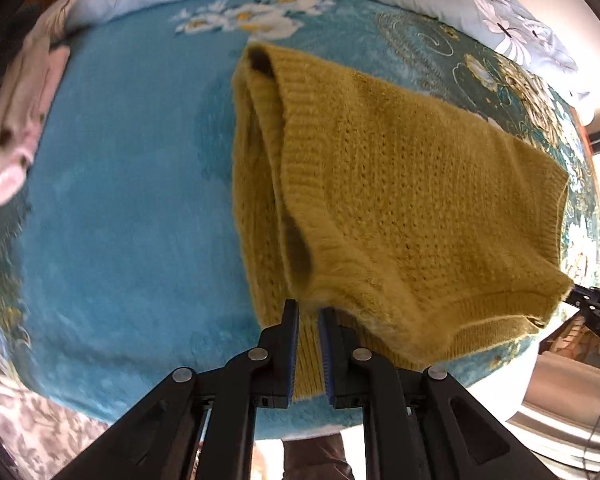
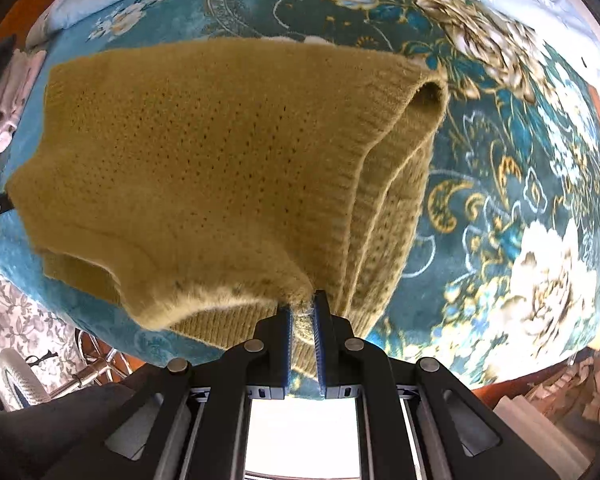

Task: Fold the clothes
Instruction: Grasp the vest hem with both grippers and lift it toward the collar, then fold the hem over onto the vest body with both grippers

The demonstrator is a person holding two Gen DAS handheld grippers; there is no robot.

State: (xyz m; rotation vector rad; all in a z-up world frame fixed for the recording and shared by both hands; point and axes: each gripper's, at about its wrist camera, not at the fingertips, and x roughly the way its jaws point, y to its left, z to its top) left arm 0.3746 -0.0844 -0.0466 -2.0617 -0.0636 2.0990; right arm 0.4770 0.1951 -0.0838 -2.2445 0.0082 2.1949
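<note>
Pinching a mustard knit sweater [image 1: 400, 200] by its near hem, my left fingers [image 1: 309, 312] and right fingers [image 2: 301, 300] nearly closed, it fills mid-frame above the teal floral bed [image 1: 120, 200].

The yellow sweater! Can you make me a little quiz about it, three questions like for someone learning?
1. True or false: the left tool and the right tool each pinch a corner of the mustard knitted sweater.
2. What does the sweater hang over? A) a wooden floor B) a teal floral blanket C) a sink
3. Fill in: the pink garment lies at the blanket's ____ edge in the left wrist view.

Key: 1 true; 2 B; 3 left
</note>
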